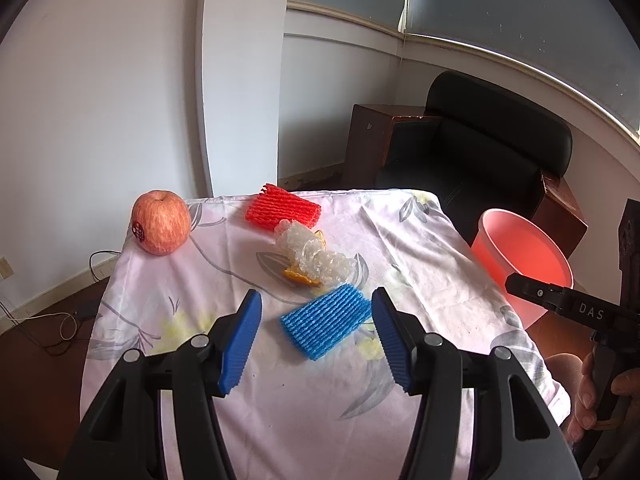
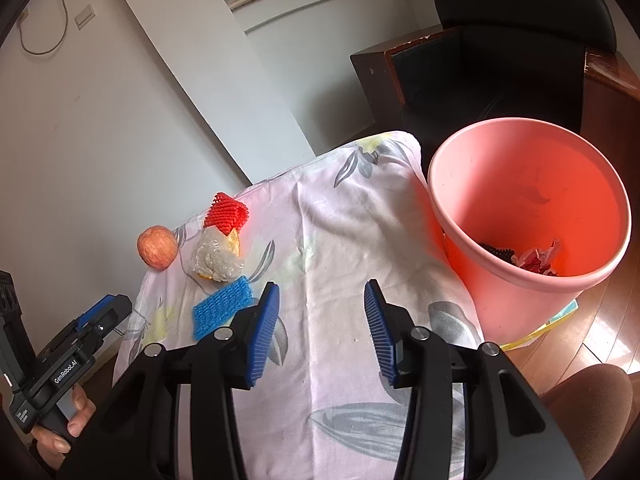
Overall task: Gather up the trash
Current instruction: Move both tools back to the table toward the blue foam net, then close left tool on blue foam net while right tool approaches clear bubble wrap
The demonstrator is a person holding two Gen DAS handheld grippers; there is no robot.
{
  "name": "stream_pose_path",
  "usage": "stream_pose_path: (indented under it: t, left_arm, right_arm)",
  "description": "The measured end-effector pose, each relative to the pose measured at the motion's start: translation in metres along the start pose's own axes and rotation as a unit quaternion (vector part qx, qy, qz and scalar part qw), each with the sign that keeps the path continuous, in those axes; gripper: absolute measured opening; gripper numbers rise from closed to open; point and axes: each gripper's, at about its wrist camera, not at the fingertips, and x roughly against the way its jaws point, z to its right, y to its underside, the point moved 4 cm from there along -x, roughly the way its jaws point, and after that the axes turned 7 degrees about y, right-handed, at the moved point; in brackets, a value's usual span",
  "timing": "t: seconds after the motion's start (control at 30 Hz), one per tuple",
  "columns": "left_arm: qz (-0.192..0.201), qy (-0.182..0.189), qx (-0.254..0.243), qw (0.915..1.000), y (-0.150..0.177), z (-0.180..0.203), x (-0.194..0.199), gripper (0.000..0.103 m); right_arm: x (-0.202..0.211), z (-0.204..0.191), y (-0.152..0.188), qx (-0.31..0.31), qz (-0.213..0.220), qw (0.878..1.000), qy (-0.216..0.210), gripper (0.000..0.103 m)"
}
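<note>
The bin [image 2: 532,216] stands at the table's [image 2: 344,216] right edge, holding some scraps. The blue net [image 1: 326,321] lies just beyond the left gripper [image 1: 316,332], long axis slanting far-right. The right gripper [image 2: 320,328] is farther off. Both grippers' fingers gape, empty.

Soft daylight from the window [image 1: 520,0] lights both sharp, bright views, flaring the pink bin [image 2: 532,200] to glowing orange (sun patches glare on the floor), while fisheye bending and dark vignetting crowd the corners.
</note>
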Motion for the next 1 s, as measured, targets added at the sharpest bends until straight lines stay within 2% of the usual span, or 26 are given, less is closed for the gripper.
stream_pose_path:
  t: [0.13,0.43,0.53,0.7,0.83,0.97,1.0]
  left_arm:
    - [-0.012,0.007,0.000,0.9999,0.005,-0.009,-0.006,0.058]
    - [-0.077,0.043,-0.023,0.9959,0.022,-0.014,-0.054,0.058]
    - [-0.085,0.056,-0.052,0.9934,0.026,-0.007,-0.064,0.058]
    - [-0.089,0.057,-0.117,0.9876,0.027,0.007,-0.076,0.058]
    - [-0.106,0.040,-0.168,0.9793,0.031,0.016,-0.092,0.051]
    - [-0.126,0.034,-0.165,0.9776,0.034,0.010,-0.105,0.046]
    - [-0.131,0.031,-0.162,0.9776,0.036,0.007,-0.108,0.042]
  right_arm:
    - [-0.009,-0.014,0.002,0.014,-0.010,1.000,-0.003,0.045]
    - [-0.022,-0.032,0.007,0.046,-0.024,0.999,0.002,0.045]
    - [-0.028,-0.031,0.007,0.044,-0.030,0.999,0.009,0.045]
    - [-0.037,-0.031,0.006,0.039,-0.038,0.998,0.011,0.045]
    - [-0.045,-0.036,0.008,0.044,-0.046,0.998,0.010,0.045]
    - [-0.047,-0.040,0.008,0.050,-0.048,0.998,0.008,0.045]
    - [-0.048,-0.041,0.009,0.051,-0.049,0.997,0.007,0.045]
